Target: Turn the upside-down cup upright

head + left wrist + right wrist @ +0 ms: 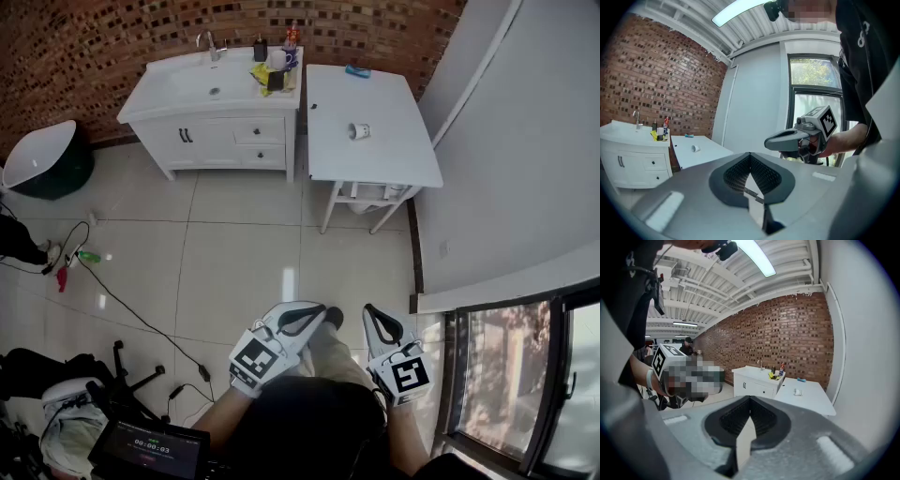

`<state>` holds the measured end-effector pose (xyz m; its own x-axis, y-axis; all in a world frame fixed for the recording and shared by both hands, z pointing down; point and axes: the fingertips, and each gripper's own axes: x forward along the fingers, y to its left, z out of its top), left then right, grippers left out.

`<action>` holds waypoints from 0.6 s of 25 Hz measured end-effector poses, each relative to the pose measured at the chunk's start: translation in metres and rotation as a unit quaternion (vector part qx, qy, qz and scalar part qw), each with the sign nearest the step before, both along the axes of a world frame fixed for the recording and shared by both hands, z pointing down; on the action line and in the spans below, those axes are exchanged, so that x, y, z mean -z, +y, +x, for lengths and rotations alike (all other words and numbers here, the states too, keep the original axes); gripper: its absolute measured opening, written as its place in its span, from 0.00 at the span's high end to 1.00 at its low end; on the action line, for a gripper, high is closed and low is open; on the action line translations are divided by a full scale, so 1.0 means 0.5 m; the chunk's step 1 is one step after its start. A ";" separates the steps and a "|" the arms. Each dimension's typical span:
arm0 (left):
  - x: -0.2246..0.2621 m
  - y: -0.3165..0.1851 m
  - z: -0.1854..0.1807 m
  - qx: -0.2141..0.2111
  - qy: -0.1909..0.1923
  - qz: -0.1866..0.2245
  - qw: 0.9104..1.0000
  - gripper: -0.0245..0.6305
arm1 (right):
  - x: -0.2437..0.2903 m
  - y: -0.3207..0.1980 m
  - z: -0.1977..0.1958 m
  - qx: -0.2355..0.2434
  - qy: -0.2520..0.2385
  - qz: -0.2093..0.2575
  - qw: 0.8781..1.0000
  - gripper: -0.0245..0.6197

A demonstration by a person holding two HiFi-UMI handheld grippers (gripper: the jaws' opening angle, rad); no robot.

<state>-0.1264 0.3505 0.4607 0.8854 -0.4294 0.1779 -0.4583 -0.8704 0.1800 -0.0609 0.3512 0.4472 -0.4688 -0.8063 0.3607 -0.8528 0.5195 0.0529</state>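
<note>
A small white cup (360,131) rests on the white table (394,155) against the grey wall, far across the floor from me. From here I cannot tell how the cup is turned. It also appears as a tiny cup (695,148) in the left gripper view and a tiny cup (798,392) in the right gripper view. My left gripper (314,310) and right gripper (368,310) are held close to my body, side by side. Both are shut, with jaw tips meeting and nothing between them, as the left gripper (750,154) and right gripper (750,398) show close up.
A white vanity (211,94) with a sink stands left of the table, with bottles and a mug (277,66) on its right end. A blue object (357,70) lies at the table's back. A white-and-green tub (42,159), floor cables (89,262) and a window (525,375) surround me.
</note>
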 end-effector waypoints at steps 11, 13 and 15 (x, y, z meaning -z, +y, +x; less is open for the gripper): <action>-0.022 -0.186 0.017 0.032 -0.027 0.008 0.999 0.94 | -0.007 -0.211 0.025 0.029 -0.022 0.025 0.999 0.98; -0.015 -0.228 0.039 0.031 -0.031 0.013 0.999 0.94 | 0.000 -0.258 0.048 0.027 -0.025 0.030 0.999 0.98; -0.002 -0.275 0.063 0.032 -0.034 0.019 0.999 0.94 | 0.005 -0.304 0.074 0.024 -0.029 0.031 0.999 0.98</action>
